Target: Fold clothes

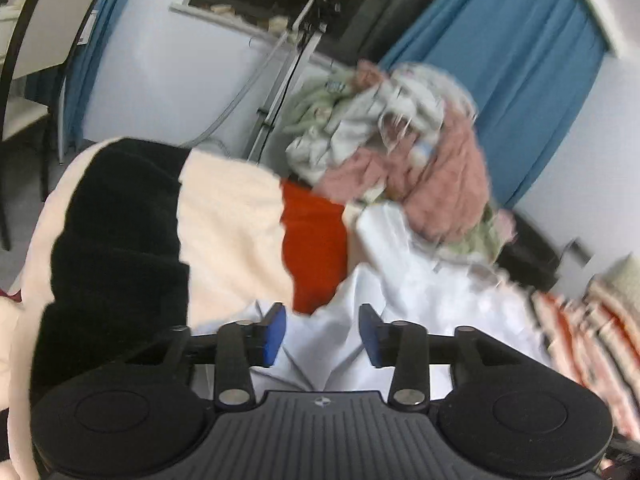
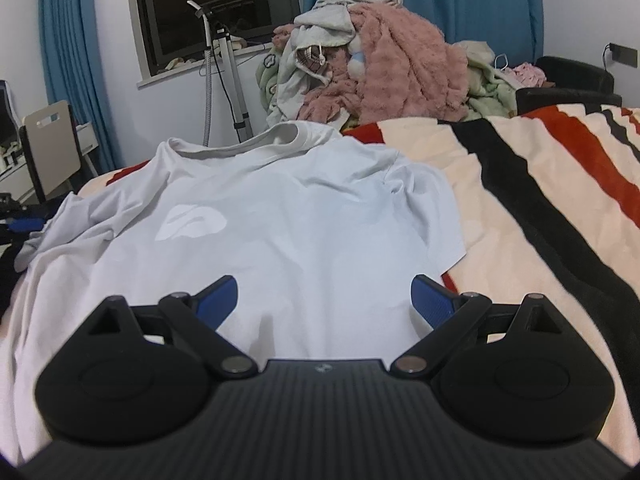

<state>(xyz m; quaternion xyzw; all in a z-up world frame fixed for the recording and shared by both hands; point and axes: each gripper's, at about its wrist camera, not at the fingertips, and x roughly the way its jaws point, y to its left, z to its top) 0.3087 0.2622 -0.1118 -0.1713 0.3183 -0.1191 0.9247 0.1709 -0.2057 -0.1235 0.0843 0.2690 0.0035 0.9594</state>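
Readable text: none, either view.
T-shirt (image 2: 280, 216) print: white leaf-shaped mark, no letters, ahead and left of the right gripper (image 2: 324, 296).
Gripper bodies: small round emblem at centre, too small to read.
Paper on chair (image 1: 52, 20), far left: blurred.

Your left gripper (image 1: 322, 334) has a black body with fine ribbing down the middle, a small round emblem at its front edge, and a smooth round disc moulded into each side. Black link bars with silver pivot screws carry its two fingers, each faced with a blue pad (image 1: 276, 334). Your right gripper (image 2: 325, 298) is the same build: ribbed black housing, twin discs, silver screws, and blue textured pads (image 2: 434, 300).
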